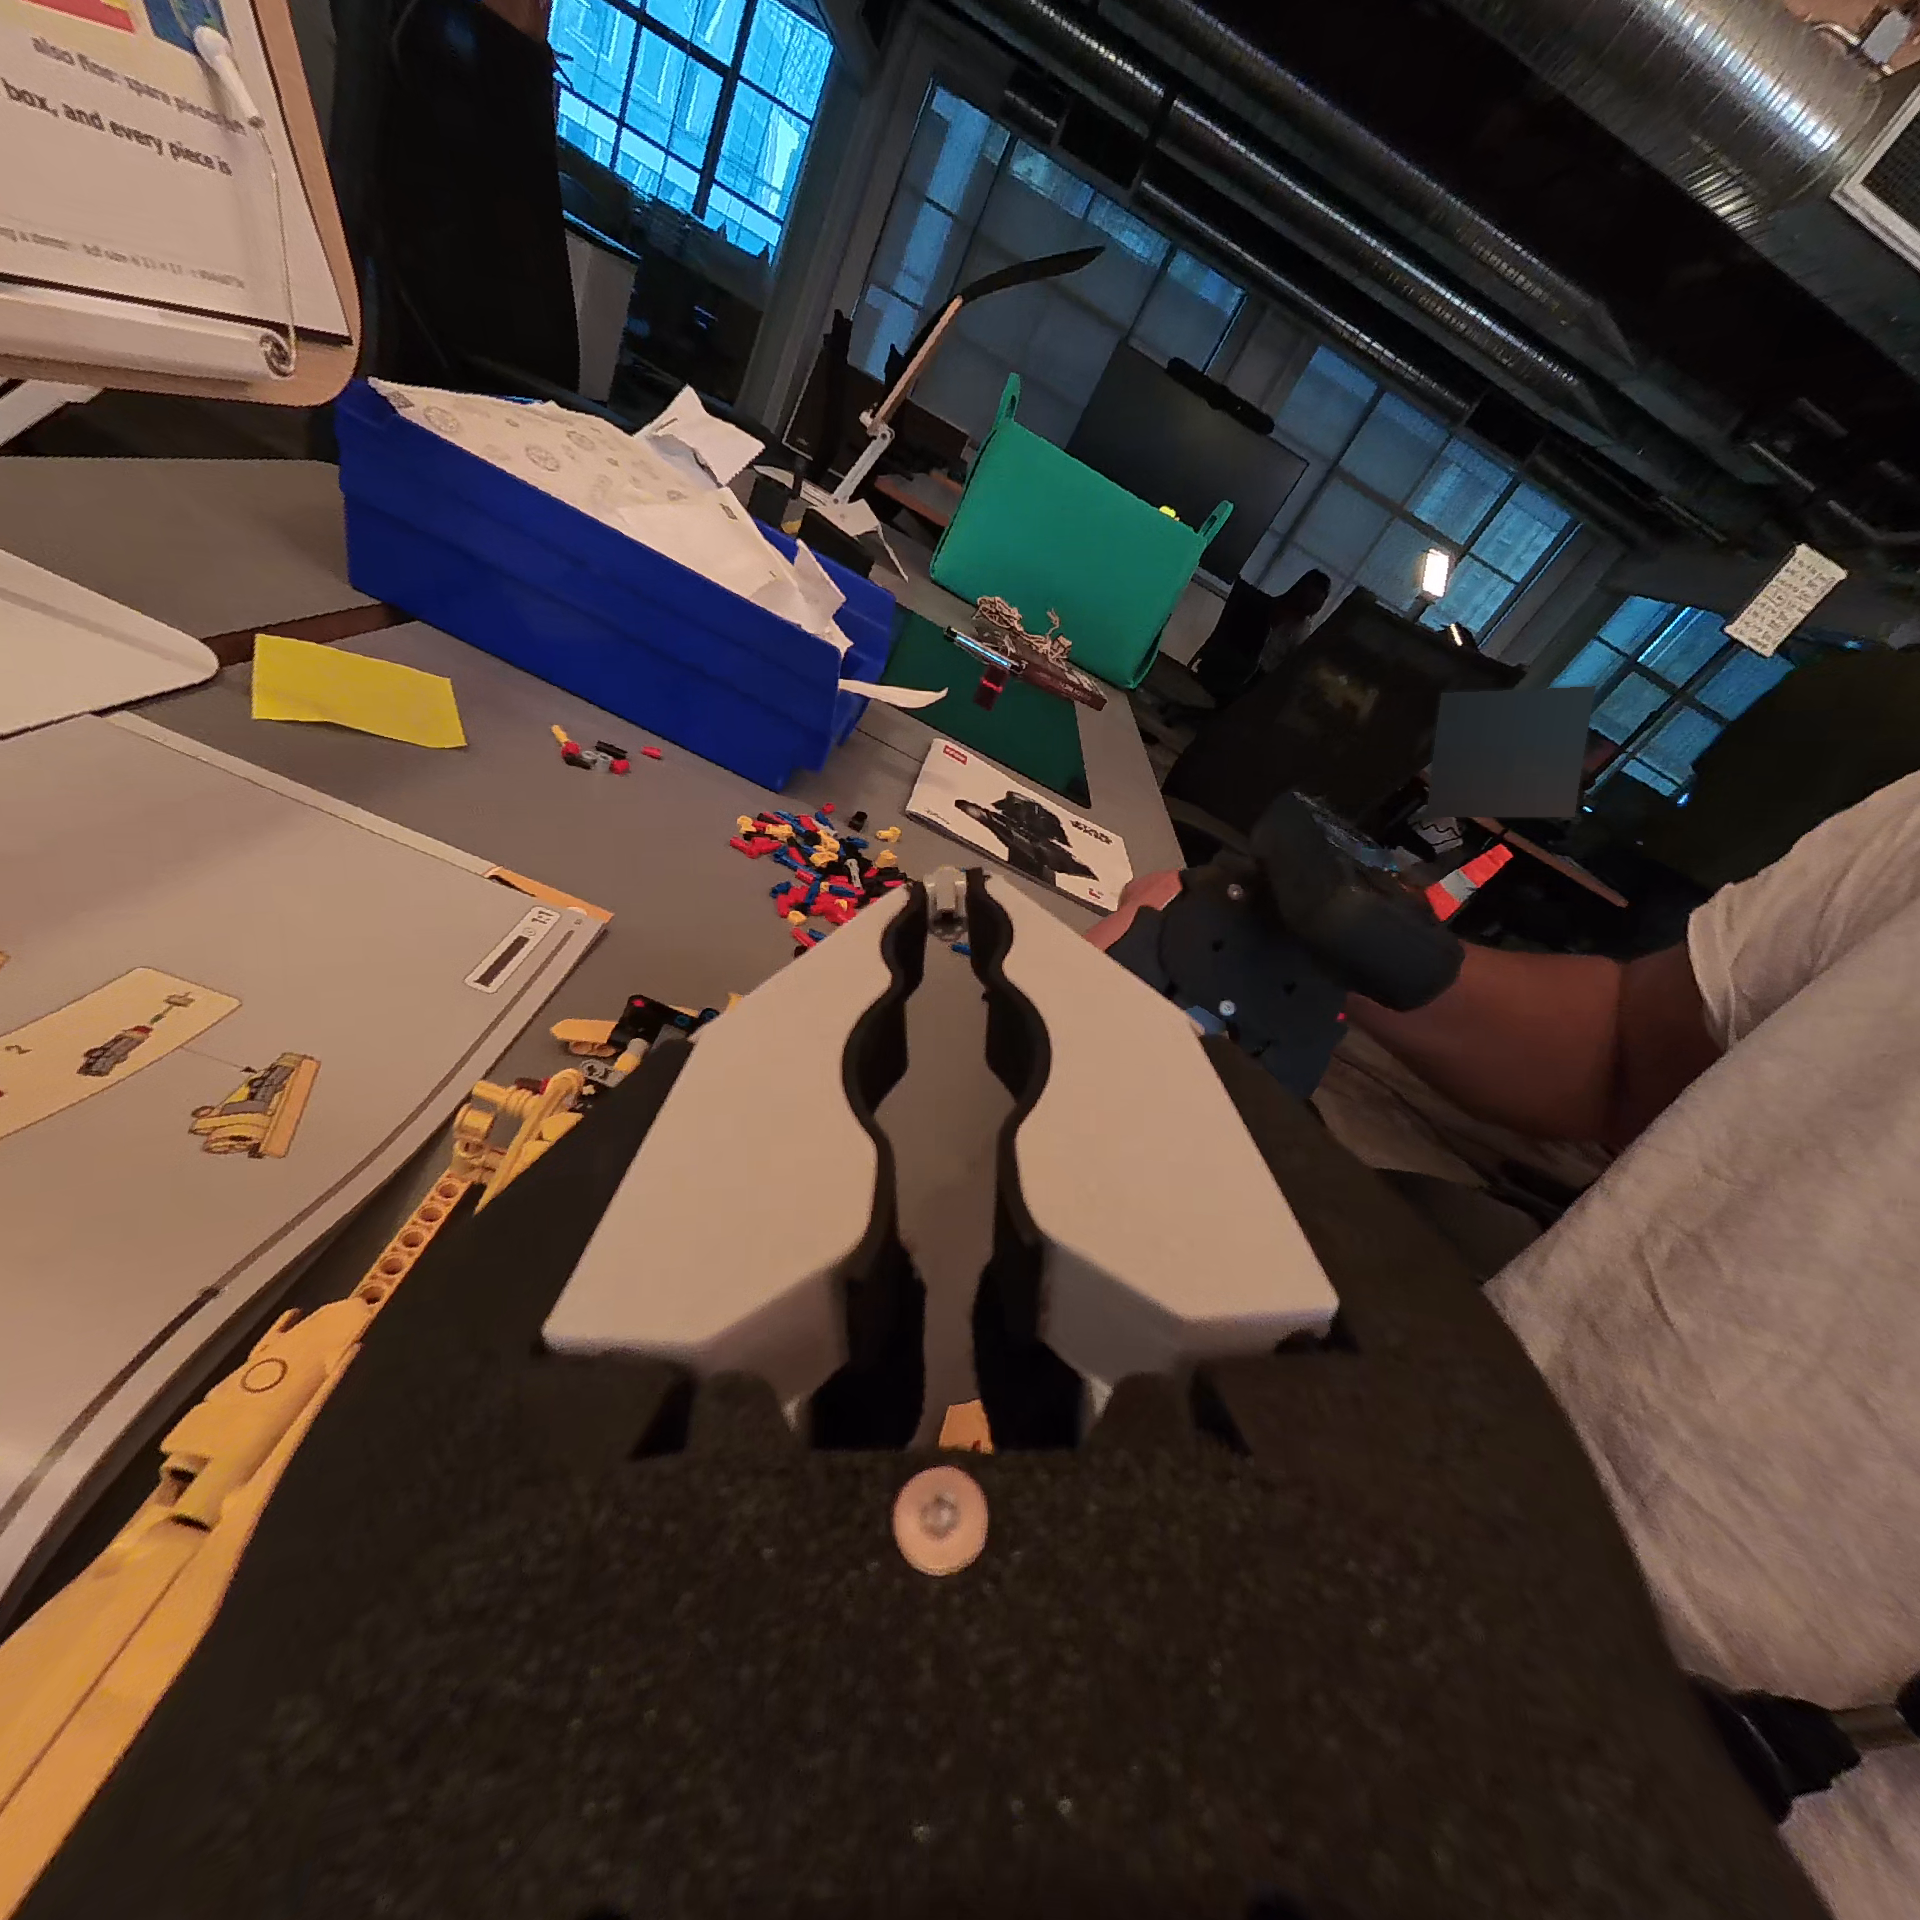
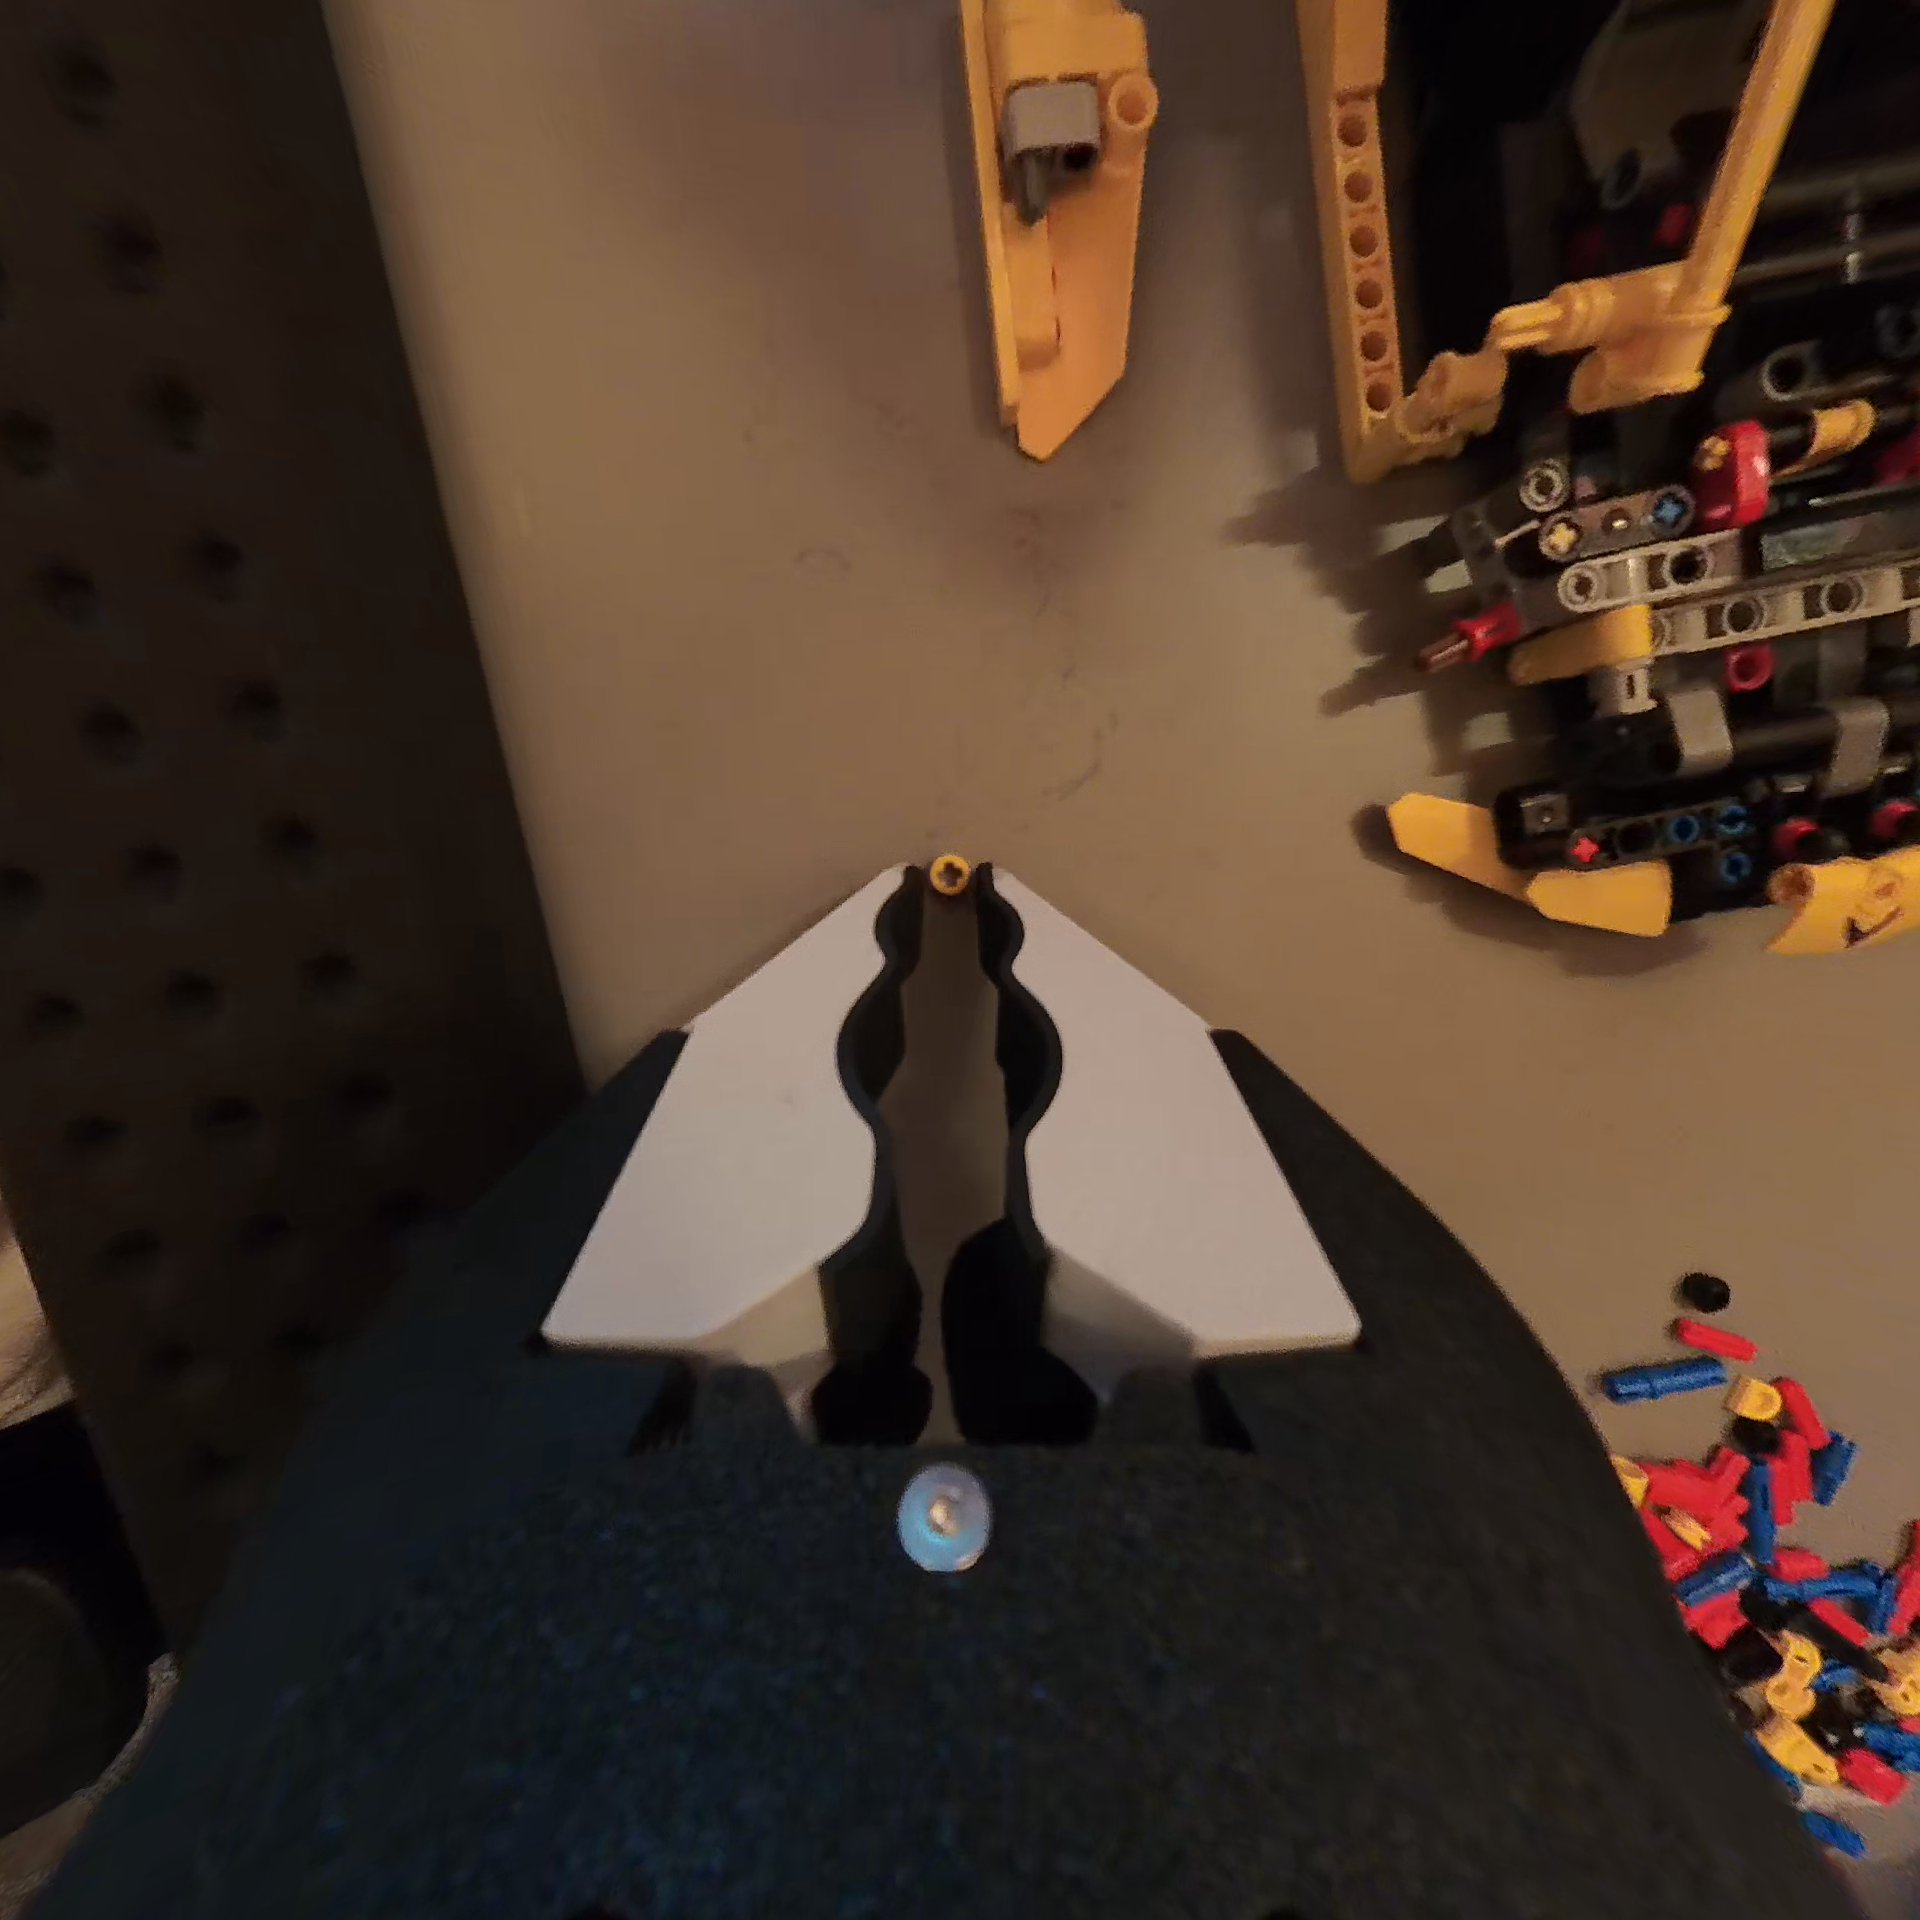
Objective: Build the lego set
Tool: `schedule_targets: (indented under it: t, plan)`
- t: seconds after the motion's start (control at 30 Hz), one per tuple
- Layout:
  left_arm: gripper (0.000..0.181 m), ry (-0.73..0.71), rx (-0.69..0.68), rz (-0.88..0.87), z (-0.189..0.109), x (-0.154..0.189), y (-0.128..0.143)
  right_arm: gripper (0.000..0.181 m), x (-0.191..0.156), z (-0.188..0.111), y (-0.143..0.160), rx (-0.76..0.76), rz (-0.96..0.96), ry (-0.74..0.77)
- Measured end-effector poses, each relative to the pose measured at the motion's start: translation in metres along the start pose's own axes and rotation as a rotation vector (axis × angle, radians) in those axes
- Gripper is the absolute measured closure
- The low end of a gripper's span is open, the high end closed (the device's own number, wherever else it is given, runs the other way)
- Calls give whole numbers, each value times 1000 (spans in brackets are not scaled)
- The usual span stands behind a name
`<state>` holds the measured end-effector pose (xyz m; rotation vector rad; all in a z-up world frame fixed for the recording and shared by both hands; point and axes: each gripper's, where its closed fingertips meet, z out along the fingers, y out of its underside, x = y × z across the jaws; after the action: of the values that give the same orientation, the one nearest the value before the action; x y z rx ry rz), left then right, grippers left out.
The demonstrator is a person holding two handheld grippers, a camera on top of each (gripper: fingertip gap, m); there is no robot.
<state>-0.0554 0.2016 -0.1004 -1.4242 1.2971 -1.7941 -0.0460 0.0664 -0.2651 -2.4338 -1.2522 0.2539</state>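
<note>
Left gripper (image 1: pixel 943 902): matte white fingers with wavy black pads, jaws narrow, pinching a small grey connector (image 1: pixel 943 902) raised above the grey table (image 1: pixel 644 831). Right gripper (image 2: pixel 950 873) points down, clamping a round yellow pin (image 2: pixel 950 873); the yellow-black model (image 2: pixel 1662 623) sits to its right.

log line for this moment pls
left tool: shut on small grey lego connector | right tool: shut on small yellow lego bush | both above grey table

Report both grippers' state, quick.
Left gripper: shut on a small grey Lego connector at its fingertips.
Right gripper: shut on a small yellow Lego bush at its fingertips.
</note>
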Motion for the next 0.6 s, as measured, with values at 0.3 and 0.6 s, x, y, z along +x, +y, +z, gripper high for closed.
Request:
schedule_targets:
  t: [0.3,0.6]
  plan:
    - [174,77,66,-35,-3,11,-11,176,21,-29,-45,256,56,48]
    - [175,288,313,-78,-16,40,-43,177,86,-159,-159,1330,608,-154]
